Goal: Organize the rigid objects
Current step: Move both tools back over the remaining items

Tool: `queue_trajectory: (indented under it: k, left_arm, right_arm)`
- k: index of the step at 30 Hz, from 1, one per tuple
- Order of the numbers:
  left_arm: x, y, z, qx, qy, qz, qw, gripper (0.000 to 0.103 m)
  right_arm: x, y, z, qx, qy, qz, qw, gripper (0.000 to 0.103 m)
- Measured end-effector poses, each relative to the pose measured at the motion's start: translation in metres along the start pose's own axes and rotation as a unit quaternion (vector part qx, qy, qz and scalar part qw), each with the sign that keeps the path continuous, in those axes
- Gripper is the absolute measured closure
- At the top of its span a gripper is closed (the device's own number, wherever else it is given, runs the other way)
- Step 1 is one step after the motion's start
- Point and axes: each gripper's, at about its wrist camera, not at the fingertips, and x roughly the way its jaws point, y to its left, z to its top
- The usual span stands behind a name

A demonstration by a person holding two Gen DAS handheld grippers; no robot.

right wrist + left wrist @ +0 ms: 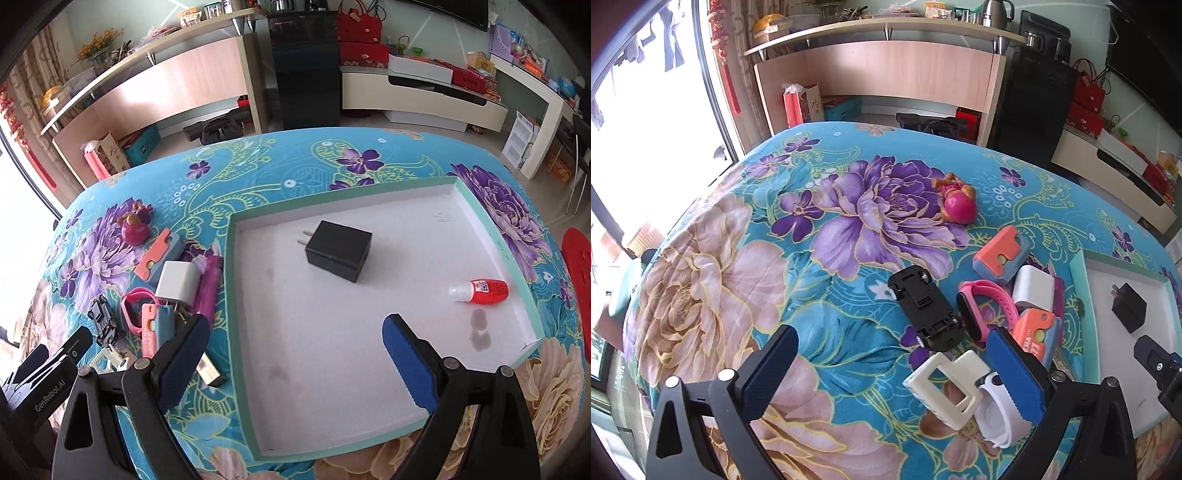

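Readable text: one brand name.
"GenRobot.AI" is printed in white on the black body of the left tool (pixel 44 384), at about eight o'clock in the right wrist view. Labels on the red bottle (pixel 482 291) and orange toys are too blurred to read.

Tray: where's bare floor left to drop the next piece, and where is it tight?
The tray is mostly bare: its whole near half between the open right gripper fingers, plus the far right corner. Only the black charger and red bottle occupy it. The crowding is outside the left wall, around the white charger.
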Motion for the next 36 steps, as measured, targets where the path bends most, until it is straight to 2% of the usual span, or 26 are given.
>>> queue_trajectory:
  k: [4,9,19,29,36]
  left_arm:
    - [0.001,0.019,-0.001,-0.006,-0.002,0.013,0.9999,0.0]
    - [0.007,0.038,-0.003,-0.03,0.004,0.001,0.9995,0.0]
    - [0.026,0.049,-0.011,-0.05,0.03,-0.015,0.9982,0.0]
    - [0.024,0.024,-0.025,0.014,0.046,-0.067,0.9966,0.0]
    - [0.016,0.005,-0.037,0.064,0.05,-0.098,0.9918,0.0]
  right_arm:
    - [0.004,0.027,-0.006,-0.03,0.009,0.017,0.999,0.008]
    - [0.005,0.055,-0.014,-0.067,0.014,0.029,0.997,0.008]
    - [0.016,0.077,-0.028,-0.096,0.051,0.064,0.992,0.008]
    - [0.021,0.041,-0.019,-0.036,0.051,0.044,0.997,0.008]
    - [0.013,0.04,-0.019,-0.034,0.046,0.053,0.997,0.008]
